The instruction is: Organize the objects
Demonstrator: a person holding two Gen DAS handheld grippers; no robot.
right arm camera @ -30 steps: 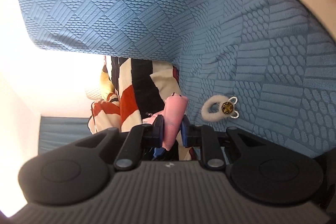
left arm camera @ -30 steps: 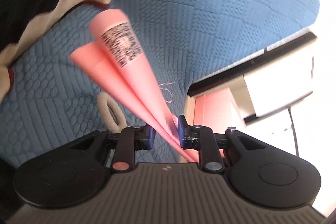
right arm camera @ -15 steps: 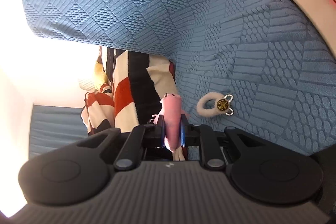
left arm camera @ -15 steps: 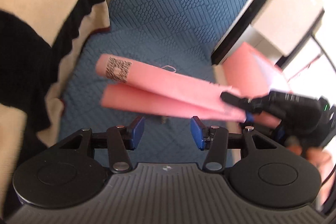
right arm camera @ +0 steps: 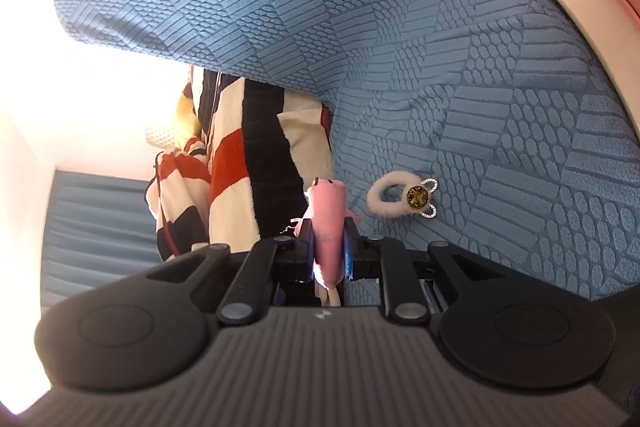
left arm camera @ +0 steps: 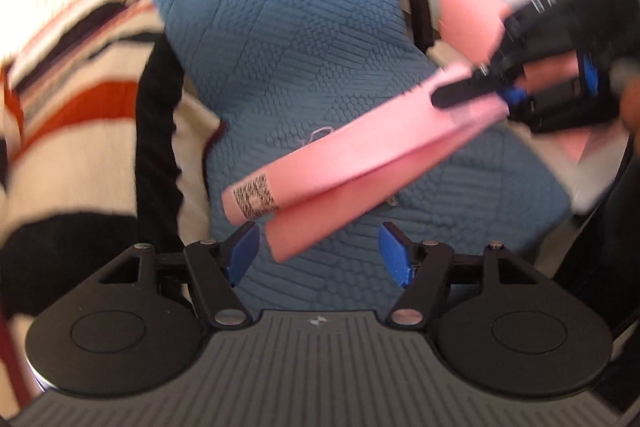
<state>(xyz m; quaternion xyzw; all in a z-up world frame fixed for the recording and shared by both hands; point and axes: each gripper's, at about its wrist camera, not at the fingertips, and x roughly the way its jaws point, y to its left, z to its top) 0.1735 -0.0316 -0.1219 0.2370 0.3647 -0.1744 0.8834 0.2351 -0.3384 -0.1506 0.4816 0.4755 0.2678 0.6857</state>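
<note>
Clearly, the pink paper bag [left arm camera: 360,163] is now carried by the right gripper [left arm camera: 476,95] alone. Its two fingers are closed on the upper edge of the bag, and the bag hangs in the air above the blue quilted bedspread [left arm camera: 304,27], without touching it. The folded bottom end with the printed label [left arm camera: 254,197] points toward the left gripper [left arm camera: 320,253] and floats just in front of it.

The left gripper is wide open and holds nothing; its blue pads [left arm camera: 242,253] stand on both sides of the bag's lower corner with free space between.

In the right wrist view, the same bag [right arm camera: 328,227] is seen edge-on, pressed flat between the closed fingers. On the bedspread [right arm camera: 480,87], just beside the bag's tip, lies a white fluffy hair tie [right arm camera: 394,201] with a gold charm. At the far edge of the bedspread is a striped blanket [right arm camera: 248,179].

I judge that the bag is very light and thin, stiff only along its folds, so it bends and swings easily when held at one end. A firm pinch near the top edge, as now, seems a good hold; a hard squeeze in the middle would crease the paper. A pink box [left arm camera: 468,11] stands beside the bedspread, behind the right gripper; maybe the bag goes there, but I cannot be sure.
</note>
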